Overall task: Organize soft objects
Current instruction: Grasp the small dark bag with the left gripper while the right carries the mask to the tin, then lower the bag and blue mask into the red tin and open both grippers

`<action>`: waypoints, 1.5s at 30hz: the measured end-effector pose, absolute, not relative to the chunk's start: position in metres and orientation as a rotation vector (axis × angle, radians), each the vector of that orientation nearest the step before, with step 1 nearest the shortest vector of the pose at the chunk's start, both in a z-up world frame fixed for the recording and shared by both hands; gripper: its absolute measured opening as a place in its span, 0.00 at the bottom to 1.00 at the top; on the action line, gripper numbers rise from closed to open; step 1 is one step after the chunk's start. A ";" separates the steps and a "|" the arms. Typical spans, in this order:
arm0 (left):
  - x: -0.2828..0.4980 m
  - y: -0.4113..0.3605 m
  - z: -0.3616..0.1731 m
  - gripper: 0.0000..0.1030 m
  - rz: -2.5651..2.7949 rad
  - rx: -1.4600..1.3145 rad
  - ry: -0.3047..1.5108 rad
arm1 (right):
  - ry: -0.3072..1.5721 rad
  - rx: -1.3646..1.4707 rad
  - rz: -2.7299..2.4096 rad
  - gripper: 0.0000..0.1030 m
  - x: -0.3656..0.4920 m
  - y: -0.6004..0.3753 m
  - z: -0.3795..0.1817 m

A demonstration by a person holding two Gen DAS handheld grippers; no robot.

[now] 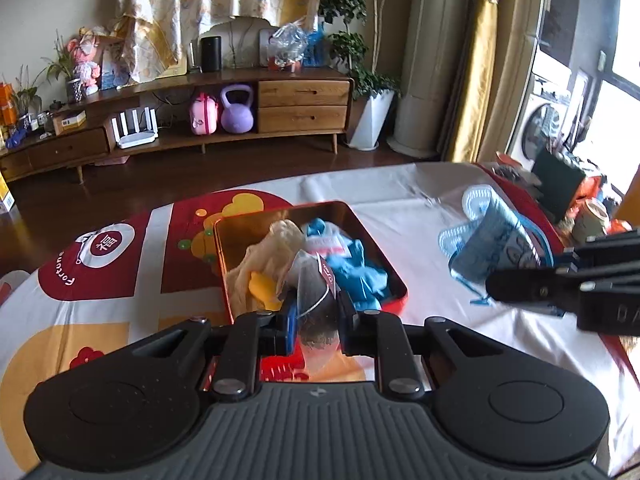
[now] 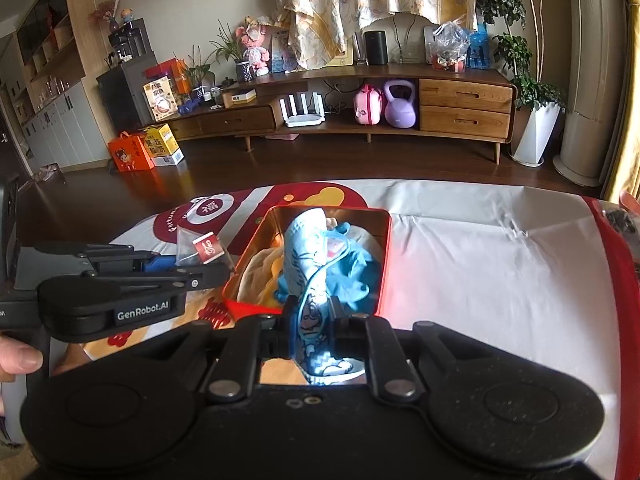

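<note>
My left gripper (image 1: 318,312) is shut on a translucent pyramid tea bag (image 1: 312,280) with a red tag, held just over the near edge of a red tin (image 1: 372,236). The gold-lined tin holds a cream cloth (image 1: 276,248), a yellow piece (image 1: 262,286) and a blue cloth (image 1: 356,272). To the right, my right gripper (image 1: 494,284) is shut on a light blue patterned sock (image 1: 496,240). In the right wrist view the sock (image 2: 310,264) hangs between the right gripper (image 2: 310,320) fingers above the tin (image 2: 386,248). The left gripper (image 2: 224,270) holds the tea bag (image 2: 192,246) at the tin's left.
The tin sits on a white tablecloth (image 1: 400,200) with red and yellow prints. Clutter, including a dark box (image 1: 556,184) and a jar (image 1: 592,216), crowds the table's right end. A wooden cabinet (image 2: 440,116) stands across the dark floor. A thumb (image 2: 20,356) shows at the left.
</note>
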State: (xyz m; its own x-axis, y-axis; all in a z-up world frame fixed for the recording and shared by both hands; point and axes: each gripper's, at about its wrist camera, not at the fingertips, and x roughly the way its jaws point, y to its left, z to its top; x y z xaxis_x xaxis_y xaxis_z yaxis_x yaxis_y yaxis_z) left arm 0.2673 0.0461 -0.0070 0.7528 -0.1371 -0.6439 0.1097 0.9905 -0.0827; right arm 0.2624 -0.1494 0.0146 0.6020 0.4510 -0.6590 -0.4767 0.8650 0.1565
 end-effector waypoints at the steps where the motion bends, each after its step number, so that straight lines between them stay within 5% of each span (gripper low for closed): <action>1: 0.274 0.047 -0.008 0.19 -0.132 -0.047 0.708 | 0.752 -0.039 0.538 0.12 0.268 -0.147 0.013; 24: 0.393 0.050 -0.066 0.19 -0.087 0.071 0.796 | 0.829 -0.087 0.492 0.14 0.376 -0.094 -0.051; 45: 0.430 0.053 -0.107 0.19 -0.072 0.078 0.866 | 0.848 -0.136 0.517 0.21 0.382 -0.085 -0.080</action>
State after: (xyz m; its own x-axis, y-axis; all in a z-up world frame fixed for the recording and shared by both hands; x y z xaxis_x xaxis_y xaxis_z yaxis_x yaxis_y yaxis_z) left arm 0.4301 0.0533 -0.1068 0.6459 -0.0315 -0.7628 0.0951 0.9947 0.0394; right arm 0.3821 -0.0847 -0.0799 0.5469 0.3817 -0.7451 -0.4875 0.8687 0.0871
